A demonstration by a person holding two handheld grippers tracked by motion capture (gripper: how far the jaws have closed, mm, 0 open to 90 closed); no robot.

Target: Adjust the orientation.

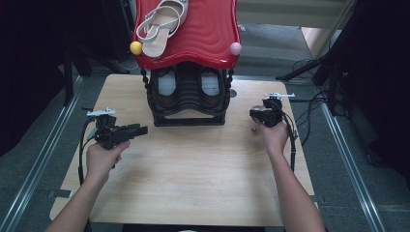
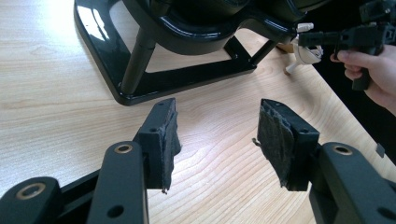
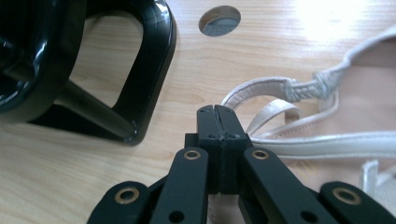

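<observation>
Right gripper view: my right gripper [image 3: 218,109], jaws pressed together, seems to pinch a strap of the sandal [image 3: 327,144] beside the rack [image 3: 140,70]. Light, floppy; grip straps. Left gripper [image 2: 217,140] gapes empty.

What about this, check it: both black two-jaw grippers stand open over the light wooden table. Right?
Not quite: the right gripper is shut, jaws pressed together, as the right gripper view shows. Only the left gripper stands open over the light wooden table.

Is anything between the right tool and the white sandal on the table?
Nothing visible. The right tool, jaws shut, sits right at the straps of the white sandal; the black rack stands off to one side.
</observation>
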